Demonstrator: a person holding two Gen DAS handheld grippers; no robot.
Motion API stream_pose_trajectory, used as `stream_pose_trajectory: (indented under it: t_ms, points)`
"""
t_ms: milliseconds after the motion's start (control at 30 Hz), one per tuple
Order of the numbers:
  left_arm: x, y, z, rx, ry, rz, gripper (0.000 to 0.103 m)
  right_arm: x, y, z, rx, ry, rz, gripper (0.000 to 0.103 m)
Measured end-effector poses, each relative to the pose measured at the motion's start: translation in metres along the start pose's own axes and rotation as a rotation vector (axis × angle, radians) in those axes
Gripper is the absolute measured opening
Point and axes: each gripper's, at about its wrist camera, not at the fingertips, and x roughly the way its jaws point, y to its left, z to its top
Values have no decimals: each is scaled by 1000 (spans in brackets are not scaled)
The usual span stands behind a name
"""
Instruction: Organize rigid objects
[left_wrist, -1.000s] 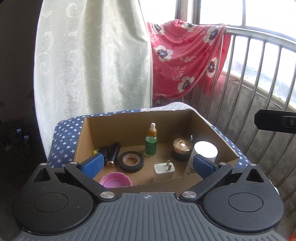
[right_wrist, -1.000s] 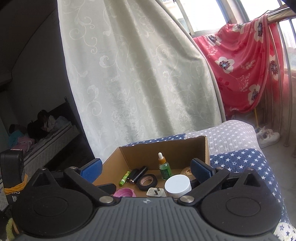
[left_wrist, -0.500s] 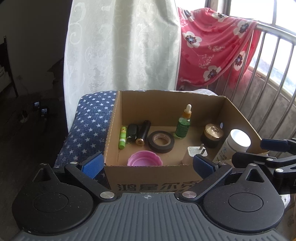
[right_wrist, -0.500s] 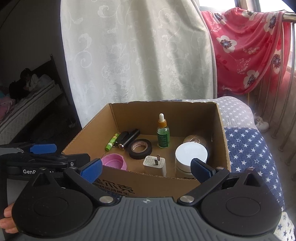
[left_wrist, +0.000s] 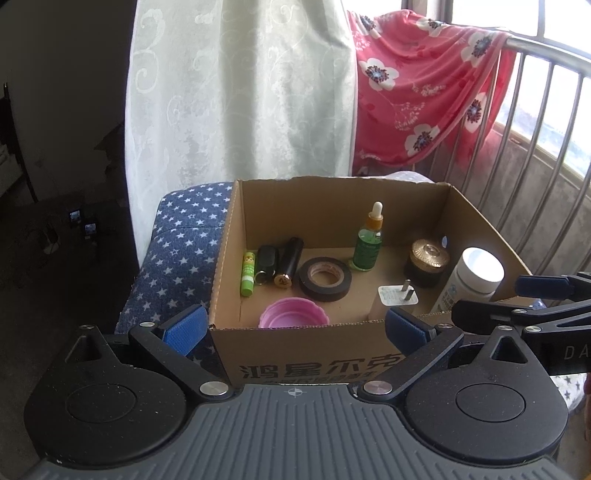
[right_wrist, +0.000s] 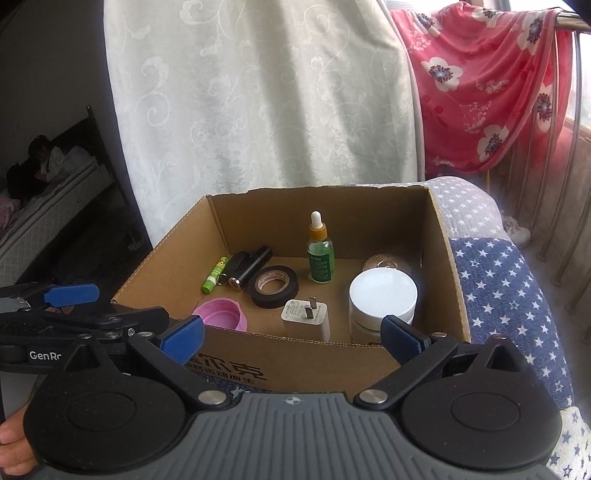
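Resting on a star-print cushion (left_wrist: 177, 251) by a curtain (left_wrist: 240, 92), the box (left_wrist: 295, 362) faces both released, empty hand-held grippers (left_wrist: 293, 326).

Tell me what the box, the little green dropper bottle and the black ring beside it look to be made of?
The box looks like plain brown corrugated cardboard: matte, with ragged cut edges. The dropper bottle seems to be clear glass or hard plastic, its green perhaps liquid inside, with an amber collar and a white, probably rubber, bulb. The black ring looks like a roll of vinyl tape, slightly glossy, on a tan core.

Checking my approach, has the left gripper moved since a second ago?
Yes. The left gripper has pulled back from over the cardboard box, whose printed front now shows.
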Motion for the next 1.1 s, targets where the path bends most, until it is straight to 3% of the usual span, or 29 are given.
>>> stream_pose_trajectory:
  t_ms: [700,1100]
  points:
    - [-1,-4,1,17,-21,22,103,0,-4,-1,28,14,8,103]
    - [2,0,-2,6,14,8,103,0,-3,-1,20,20,1,103]
